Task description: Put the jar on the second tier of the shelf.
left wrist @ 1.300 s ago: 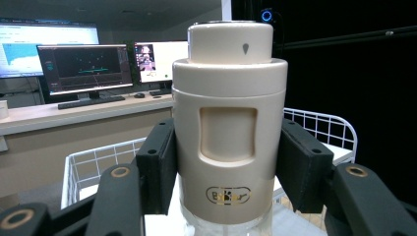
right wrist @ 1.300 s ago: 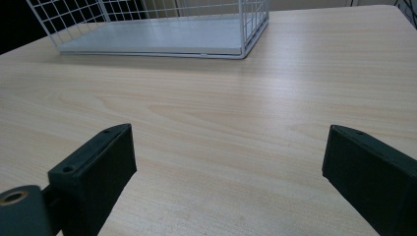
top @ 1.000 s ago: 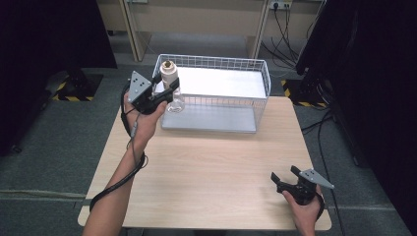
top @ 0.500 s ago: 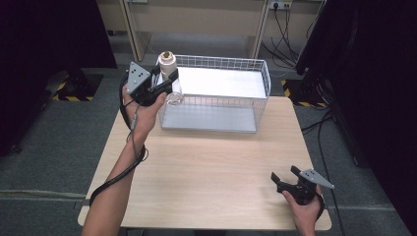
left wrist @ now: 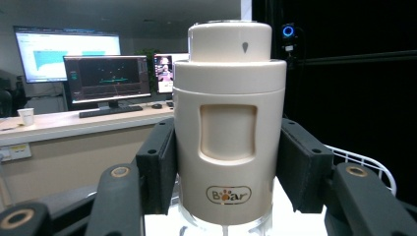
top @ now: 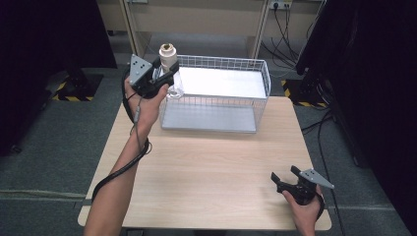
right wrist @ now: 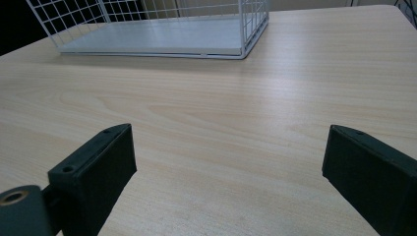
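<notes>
left gripper [top: 164, 78] clamped on cream blender cup [left wrist: 229, 128], held upright above left end of wire basket [top: 255, 65]. right gripper [right wrist: 228, 172] wide open, empty, low over table [top: 206, 162]. tip imo: keep cup vertical, clear rim, lower slow, release after it seats.

The cream bottle [left wrist: 229, 132] is cut off below — its clear base hidden, side walls behind the tongs.

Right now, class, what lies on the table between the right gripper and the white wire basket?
Nothing: in the right gripper view, bare wooden tabletop runs from the open right gripper to the wire basket. The high view shows the same bare stretch.
</notes>
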`<state>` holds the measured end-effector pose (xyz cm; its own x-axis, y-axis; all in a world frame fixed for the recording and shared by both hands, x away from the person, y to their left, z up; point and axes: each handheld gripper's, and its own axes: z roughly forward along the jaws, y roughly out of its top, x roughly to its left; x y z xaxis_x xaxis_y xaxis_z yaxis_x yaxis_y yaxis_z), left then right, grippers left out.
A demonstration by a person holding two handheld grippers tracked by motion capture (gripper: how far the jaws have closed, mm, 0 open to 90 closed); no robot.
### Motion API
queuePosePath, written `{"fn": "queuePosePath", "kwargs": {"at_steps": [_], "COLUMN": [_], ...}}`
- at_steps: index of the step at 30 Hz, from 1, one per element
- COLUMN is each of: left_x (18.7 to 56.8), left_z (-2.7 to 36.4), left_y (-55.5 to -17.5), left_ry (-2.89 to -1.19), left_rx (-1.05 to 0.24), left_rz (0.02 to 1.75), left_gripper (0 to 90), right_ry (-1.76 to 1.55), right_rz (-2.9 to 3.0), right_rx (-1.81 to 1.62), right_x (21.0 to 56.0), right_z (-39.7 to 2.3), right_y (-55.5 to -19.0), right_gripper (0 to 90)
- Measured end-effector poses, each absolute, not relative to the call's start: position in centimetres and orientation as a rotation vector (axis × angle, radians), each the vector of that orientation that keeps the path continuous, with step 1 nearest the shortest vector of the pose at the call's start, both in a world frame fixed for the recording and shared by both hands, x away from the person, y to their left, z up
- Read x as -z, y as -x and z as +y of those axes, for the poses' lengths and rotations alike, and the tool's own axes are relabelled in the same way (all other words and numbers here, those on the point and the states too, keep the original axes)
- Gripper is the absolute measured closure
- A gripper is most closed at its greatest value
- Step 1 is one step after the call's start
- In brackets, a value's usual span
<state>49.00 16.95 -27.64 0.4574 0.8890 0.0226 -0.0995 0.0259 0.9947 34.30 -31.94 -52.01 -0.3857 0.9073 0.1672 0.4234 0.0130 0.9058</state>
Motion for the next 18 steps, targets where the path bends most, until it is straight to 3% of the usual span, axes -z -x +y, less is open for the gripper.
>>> {"fn": "queuePosePath", "kwargs": {"at_steps": [18], "left_x": [27.6], "left_z": [16.3], "left_y": [-52.1], "left_ry": [-1.314], "left_rx": [-0.941], "left_rz": [0.860], "left_gripper": [45.7], "right_ry": [-1.362], "right_rz": [1.824], "right_rx": [-1.359], "right_x": [52.0], "right_z": [-32.0], "right_y": [-34.3], "right_gripper": [6.1]}}
